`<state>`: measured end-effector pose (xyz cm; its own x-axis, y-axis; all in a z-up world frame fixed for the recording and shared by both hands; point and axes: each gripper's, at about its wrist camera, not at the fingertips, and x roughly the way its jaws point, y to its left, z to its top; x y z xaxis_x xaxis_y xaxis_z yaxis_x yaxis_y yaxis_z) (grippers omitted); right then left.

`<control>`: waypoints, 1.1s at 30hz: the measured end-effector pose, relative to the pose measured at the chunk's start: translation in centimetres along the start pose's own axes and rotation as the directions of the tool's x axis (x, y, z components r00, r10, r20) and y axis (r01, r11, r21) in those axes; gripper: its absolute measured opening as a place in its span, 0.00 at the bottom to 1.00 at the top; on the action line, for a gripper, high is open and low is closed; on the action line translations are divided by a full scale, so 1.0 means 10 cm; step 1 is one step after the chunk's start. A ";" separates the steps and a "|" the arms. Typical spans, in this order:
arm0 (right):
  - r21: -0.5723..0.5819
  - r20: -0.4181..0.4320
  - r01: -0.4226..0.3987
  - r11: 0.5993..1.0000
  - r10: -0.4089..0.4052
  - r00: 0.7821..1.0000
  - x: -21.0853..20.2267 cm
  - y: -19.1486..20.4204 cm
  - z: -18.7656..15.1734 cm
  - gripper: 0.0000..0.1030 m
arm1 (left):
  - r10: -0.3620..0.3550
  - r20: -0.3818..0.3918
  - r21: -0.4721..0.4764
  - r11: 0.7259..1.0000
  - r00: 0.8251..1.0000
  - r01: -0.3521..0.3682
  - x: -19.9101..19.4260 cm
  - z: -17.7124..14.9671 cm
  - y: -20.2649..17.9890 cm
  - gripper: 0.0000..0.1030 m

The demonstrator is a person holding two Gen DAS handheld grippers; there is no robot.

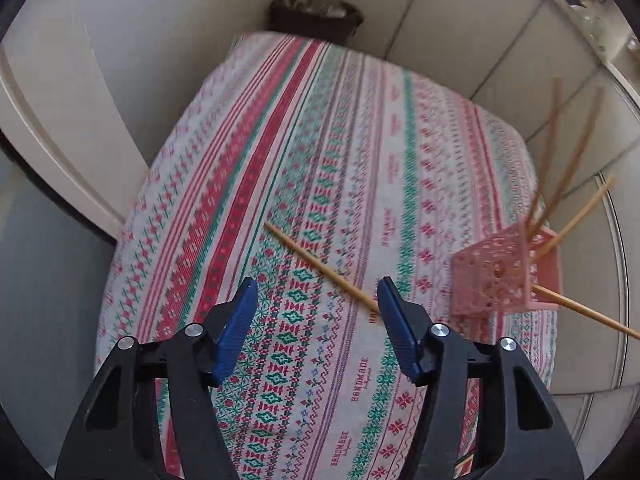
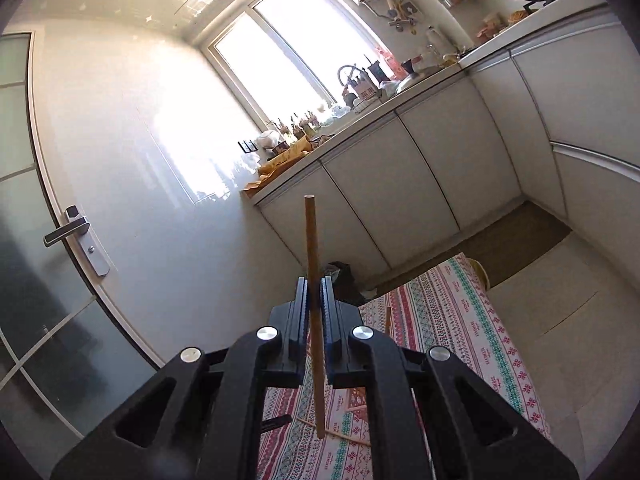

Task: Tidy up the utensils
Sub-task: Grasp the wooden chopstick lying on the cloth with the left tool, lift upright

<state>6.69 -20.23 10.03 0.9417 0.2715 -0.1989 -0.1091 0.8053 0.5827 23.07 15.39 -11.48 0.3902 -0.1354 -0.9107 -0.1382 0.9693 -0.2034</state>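
In the left wrist view my left gripper [image 1: 316,294] is open and empty, hovering above a patterned tablecloth [image 1: 280,168]. A wooden chopstick [image 1: 320,266] lies on the cloth, its near end by the right finger. A pink perforated holder [image 1: 502,276] stands at the right with several chopsticks [image 1: 568,176] leaning out of it. Another chopstick [image 1: 588,310] lies beside the holder's base. In the right wrist view my right gripper [image 2: 315,280] is shut on an upright chopstick [image 2: 311,240], raised well above the table.
A dark bin [image 1: 316,16] sits on the floor past the table's far end. White cabinets [image 2: 420,192] and a cluttered counter [image 2: 360,120] run along the right. A door with a handle [image 2: 66,232] is at left. More chopsticks [image 2: 340,434] lie on the cloth below the right gripper.
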 end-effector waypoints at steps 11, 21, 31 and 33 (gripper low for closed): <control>0.029 -0.030 0.024 0.999 -0.023 0.999 -0.02 -0.28 -0.01 0.07 | 0.216 -0.030 -0.089 0.972 0.976 -0.217 0.69 0.19 -0.19 0.55; 0.016 -0.053 0.036 0.999 -0.035 0.998 -0.07 -0.26 -0.02 0.07 | -0.030 0.077 0.131 0.991 0.997 0.020 0.23 -0.29 -0.10 0.05; -0.017 -0.092 0.044 0.999 -0.045 0.995 -0.07 -0.05 -0.16 0.07 | -0.306 0.269 0.265 0.935 0.913 0.235 -1.02 -0.88 -0.23 0.04; -0.021 -0.099 0.046 0.999 -0.048 0.994 -0.07 -0.02 -0.19 0.07 | -0.334 0.304 0.294 0.924 0.892 0.246 -1.21 -0.98 -0.26 0.04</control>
<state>5.47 -19.59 8.50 0.9097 0.2832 -0.3038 -0.0721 0.8281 0.5560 9.83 12.50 -3.49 0.6711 -0.3820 -0.6353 0.2355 0.9225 -0.3060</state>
